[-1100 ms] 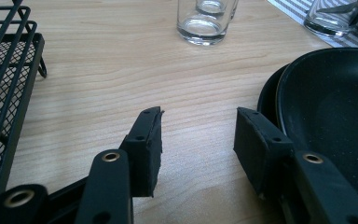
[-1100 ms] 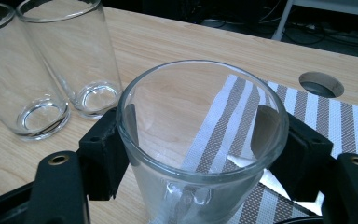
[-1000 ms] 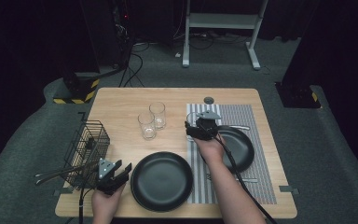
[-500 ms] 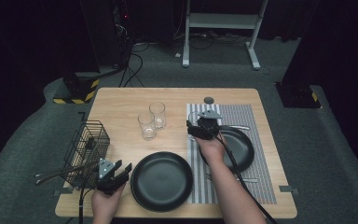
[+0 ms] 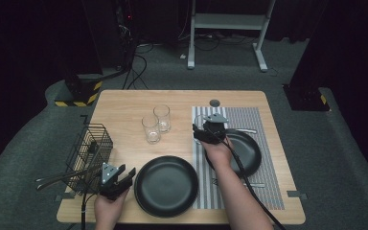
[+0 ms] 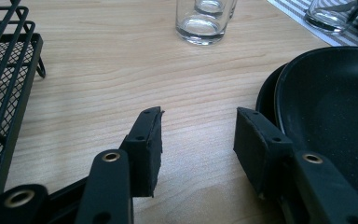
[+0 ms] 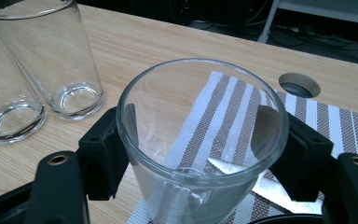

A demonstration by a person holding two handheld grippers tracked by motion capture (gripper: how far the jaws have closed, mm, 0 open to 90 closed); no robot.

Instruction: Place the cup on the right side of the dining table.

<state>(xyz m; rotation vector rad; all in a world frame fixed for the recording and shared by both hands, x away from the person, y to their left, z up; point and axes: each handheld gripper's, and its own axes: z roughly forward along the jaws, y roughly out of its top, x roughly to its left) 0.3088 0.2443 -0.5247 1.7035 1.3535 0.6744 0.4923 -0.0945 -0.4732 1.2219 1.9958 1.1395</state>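
Note:
My right gripper (image 5: 202, 130) is shut on a clear drinking glass (image 7: 186, 186), with one pad on each side of its wall. The glass (image 5: 200, 122) stands upright at the near-left corner of the striped placemat (image 5: 263, 124). Two more clear glasses (image 5: 162, 117) (image 5: 151, 128) stand side by side on the bare wood to its left, and they are also in the right gripper view (image 7: 70, 56) (image 7: 4, 93). My left gripper (image 5: 124, 176) rests low near the table's front left, open with only bare wood between its jaws (image 6: 198, 140), just left of a black plate (image 6: 326, 121).
A black wire basket (image 5: 90, 148) with utensils sticking out stands at the left edge. The large black plate (image 5: 166, 184) lies front centre; a second black plate (image 5: 242, 151) lies on the placemat with a knife (image 7: 265, 186) beside the held glass. A round hole (image 5: 214, 102) is at the back.

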